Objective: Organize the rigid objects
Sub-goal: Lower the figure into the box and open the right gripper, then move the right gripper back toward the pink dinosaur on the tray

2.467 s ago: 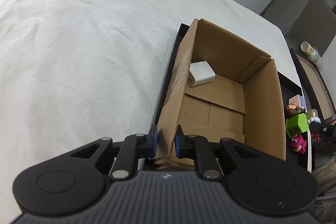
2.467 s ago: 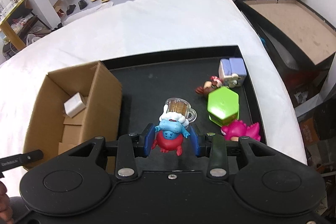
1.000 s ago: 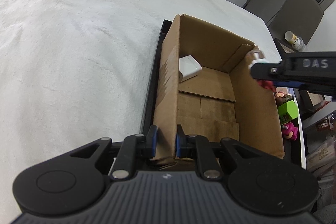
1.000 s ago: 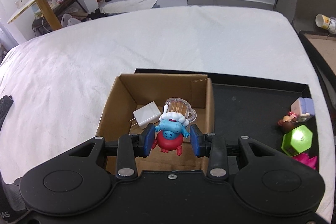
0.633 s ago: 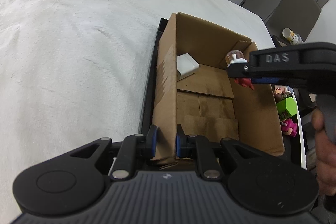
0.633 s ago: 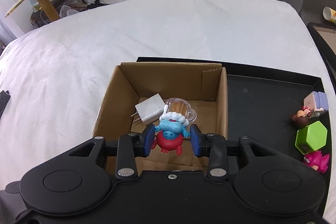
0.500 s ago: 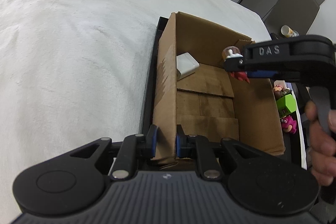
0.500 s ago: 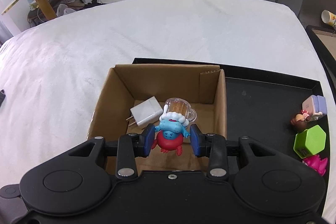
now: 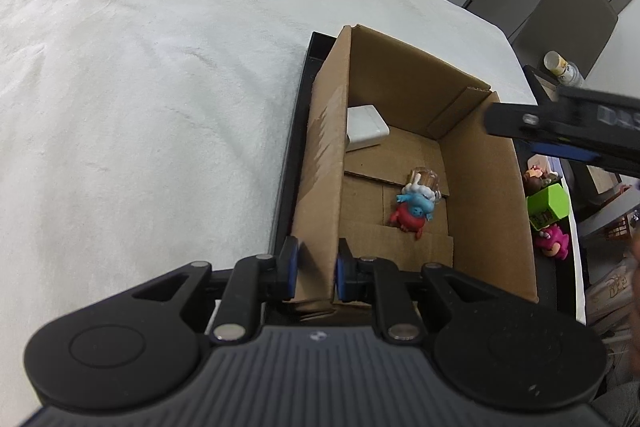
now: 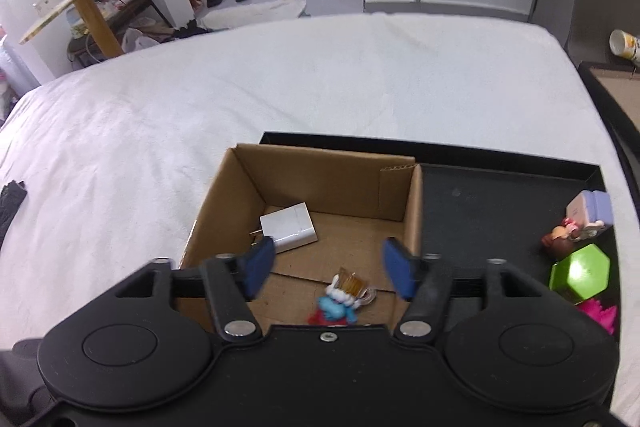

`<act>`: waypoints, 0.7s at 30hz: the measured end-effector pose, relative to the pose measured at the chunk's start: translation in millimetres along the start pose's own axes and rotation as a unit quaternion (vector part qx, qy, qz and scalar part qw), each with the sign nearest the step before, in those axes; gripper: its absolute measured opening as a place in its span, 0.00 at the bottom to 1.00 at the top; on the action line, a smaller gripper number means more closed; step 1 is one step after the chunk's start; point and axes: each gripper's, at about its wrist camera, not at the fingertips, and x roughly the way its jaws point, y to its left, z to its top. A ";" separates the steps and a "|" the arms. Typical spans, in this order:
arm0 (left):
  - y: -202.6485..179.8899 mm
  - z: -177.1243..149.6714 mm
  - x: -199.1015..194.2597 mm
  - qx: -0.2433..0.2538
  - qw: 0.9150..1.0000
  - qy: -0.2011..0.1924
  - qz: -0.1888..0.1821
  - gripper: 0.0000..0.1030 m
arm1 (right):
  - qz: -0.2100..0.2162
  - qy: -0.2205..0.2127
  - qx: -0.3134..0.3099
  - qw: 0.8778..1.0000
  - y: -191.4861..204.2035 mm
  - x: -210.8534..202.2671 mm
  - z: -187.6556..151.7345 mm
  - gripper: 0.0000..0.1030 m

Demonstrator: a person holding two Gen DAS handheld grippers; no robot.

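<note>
Right gripper [image 10: 328, 269] jaws spread apart above cardboard box [image 10: 394, 195], blue-red figurine [image 10: 336, 305] lying on box floor below them, left gripper [image 9: 314, 269] jaws clamped on box's near wall, white charger [image 9: 366, 127] beyond.

The black left gripper [image 9: 314, 269] pinches shut with blue pads, while the black right gripper [image 10: 328, 269] hangs spread wide, empty.
</note>
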 end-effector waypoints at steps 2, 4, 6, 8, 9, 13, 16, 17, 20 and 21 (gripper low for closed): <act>-0.2 0.2 0.3 -0.003 1.000 0.001 0.003 0.16 | 0.000 -0.005 -0.004 1.000 -3.4 -8.0 -0.6 0.72; -1.8 0.7 0.4 -0.005 1.000 0.001 0.006 0.16 | 0.000 -0.009 -0.002 1.000 -8.9 -15.0 -1.9 0.76; -3.3 1.2 0.6 -0.006 1.000 0.002 0.010 0.16 | 0.000 -0.013 0.001 1.000 -16.2 -21.8 -4.5 0.78; -3.8 1.6 1.2 -0.008 1.000 0.002 0.012 0.16 | -0.001 -0.016 0.005 1.000 -23.2 -27.3 -7.1 0.79; -3.8 1.7 1.5 -0.009 1.000 0.002 0.013 0.16 | -0.001 -0.019 0.008 1.000 -28.0 -30.5 -8.6 0.79; -5.7 1.1 1.9 -0.006 1.000 -0.001 0.019 0.16 | -0.004 -0.024 0.019 1.000 -46.1 -41.7 -15.4 0.79; -7.6 0.7 1.7 -0.005 1.000 -0.002 0.024 0.16 | -0.003 -0.027 0.024 0.999 -58.4 -49.9 -21.4 0.79; -8.2 0.5 1.1 -0.005 1.000 -0.002 0.026 0.16 | -0.004 -0.027 0.027 0.999 -62.2 -51.7 -23.0 0.79; -9.9 0.4 -1.0 -0.003 1.000 -0.005 0.029 0.16 | -0.004 -0.027 0.032 0.999 -75.0 -56.5 -28.4 0.79; -10.4 0.5 -1.2 -0.002 1.000 -0.005 0.031 0.16 | -0.005 -0.028 0.034 0.999 -78.5 -57.4 -29.9 0.79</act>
